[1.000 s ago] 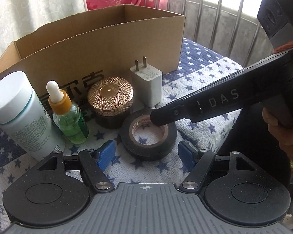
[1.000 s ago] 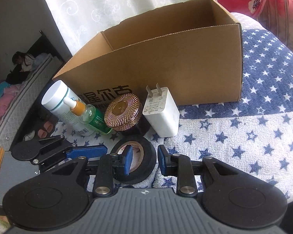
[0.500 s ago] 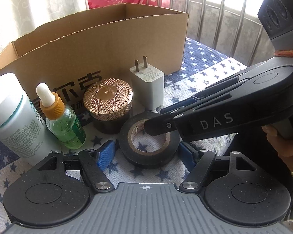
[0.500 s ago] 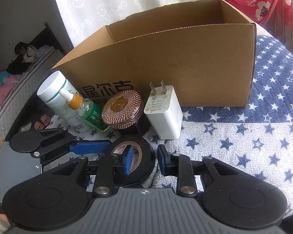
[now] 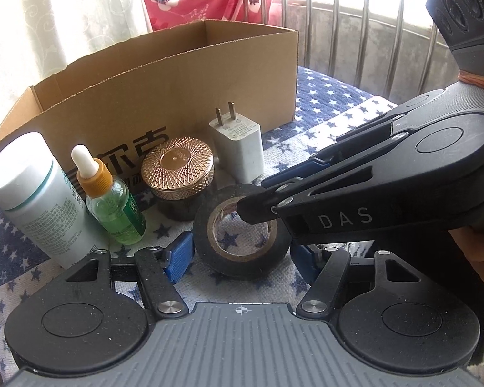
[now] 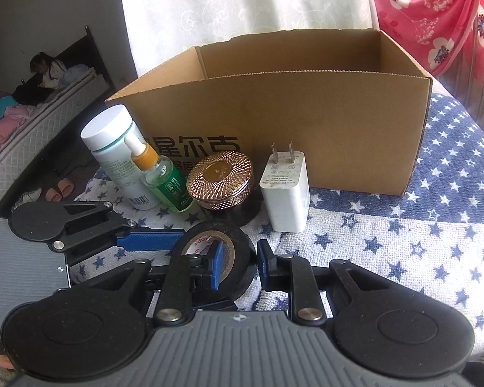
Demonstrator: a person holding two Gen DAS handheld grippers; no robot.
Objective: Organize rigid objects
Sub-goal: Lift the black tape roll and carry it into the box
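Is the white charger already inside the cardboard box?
No, the white charger stands on the starred cloth in front of the cardboard box.

the black arm of the right gripper (image 5: 255, 214) reads "das". the brown cardboard box (image 6: 322, 135) carries large dark chinese characters, partly hidden. the black tape roll (image 6: 209, 245) shows red "tape" inside its core.
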